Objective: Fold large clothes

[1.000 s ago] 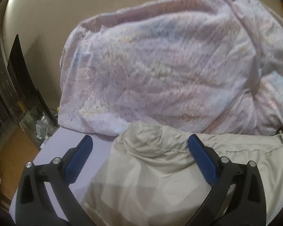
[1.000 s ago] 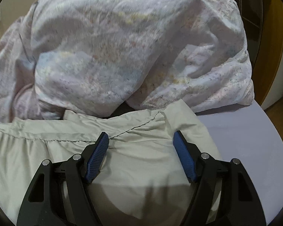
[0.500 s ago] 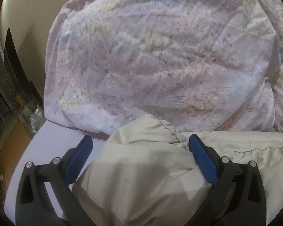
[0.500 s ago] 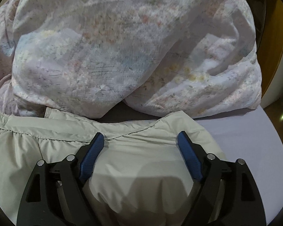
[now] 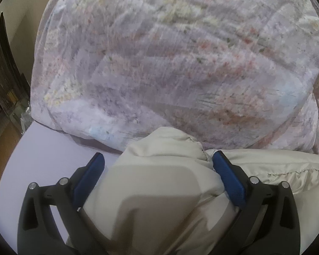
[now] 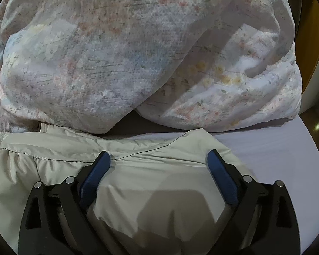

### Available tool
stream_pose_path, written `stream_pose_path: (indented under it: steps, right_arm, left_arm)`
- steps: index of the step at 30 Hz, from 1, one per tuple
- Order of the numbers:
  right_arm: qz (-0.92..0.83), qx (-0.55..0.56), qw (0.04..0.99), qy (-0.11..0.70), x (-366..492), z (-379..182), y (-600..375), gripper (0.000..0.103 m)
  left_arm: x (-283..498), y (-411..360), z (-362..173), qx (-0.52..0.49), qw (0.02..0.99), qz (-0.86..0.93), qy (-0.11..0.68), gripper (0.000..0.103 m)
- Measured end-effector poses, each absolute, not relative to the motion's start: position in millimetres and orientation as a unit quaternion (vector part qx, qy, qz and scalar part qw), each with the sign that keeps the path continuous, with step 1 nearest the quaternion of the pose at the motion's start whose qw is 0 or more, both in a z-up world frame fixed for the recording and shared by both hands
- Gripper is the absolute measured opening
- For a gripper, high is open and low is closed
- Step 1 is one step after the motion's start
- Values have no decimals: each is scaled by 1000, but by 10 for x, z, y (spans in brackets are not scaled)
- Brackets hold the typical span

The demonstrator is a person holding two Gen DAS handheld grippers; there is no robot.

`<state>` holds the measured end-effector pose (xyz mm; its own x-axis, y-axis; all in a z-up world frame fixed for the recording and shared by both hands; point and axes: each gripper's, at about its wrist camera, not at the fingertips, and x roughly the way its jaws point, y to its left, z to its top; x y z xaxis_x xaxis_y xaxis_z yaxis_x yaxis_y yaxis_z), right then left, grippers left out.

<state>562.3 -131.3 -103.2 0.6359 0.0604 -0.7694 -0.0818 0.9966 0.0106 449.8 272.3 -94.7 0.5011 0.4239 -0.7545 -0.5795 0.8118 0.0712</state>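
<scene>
A beige garment (image 5: 159, 191) with a gathered seam lies on the lavender bed sheet (image 5: 42, 159), its far edge close to a floral duvet (image 5: 170, 63). My left gripper (image 5: 158, 155) stands open over the garment's left end, and a bulge of cloth rises between the blue pads (image 5: 91, 170). My right gripper (image 6: 158, 153) hovers over the right end of the garment (image 6: 159, 180). Its jaws are opening, with cloth lying between them and neither pad pressing on it. Both grippers point steeply down.
The bunched floral duvet (image 6: 117, 53) fills the far side of the bed. Bare sheet (image 6: 276, 148) shows at the right corner. Dark furniture (image 5: 2, 63) stands off the bed's left; a wooden door frame (image 6: 314, 42) is at the right.
Both grippers have moved forward and down toward the duvet, which now fills more of each view. The right jaws have spread wider. The garment's far edge lies nearer the duvet.
</scene>
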Motion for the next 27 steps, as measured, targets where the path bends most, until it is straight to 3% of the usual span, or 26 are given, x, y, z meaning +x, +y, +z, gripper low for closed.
stream_pose_path:
  steps: [20,27]
  right_arm:
    - [27,3,899,437,5870,-1171,-1456,98]
    - [18,11,895,446,5765,-1020,-1719,98]
  left_arm:
    - [4575,3206,-1236,-128,855,278,419,101]
    - [4315,3111,-1011,-112,849,293,425,101]
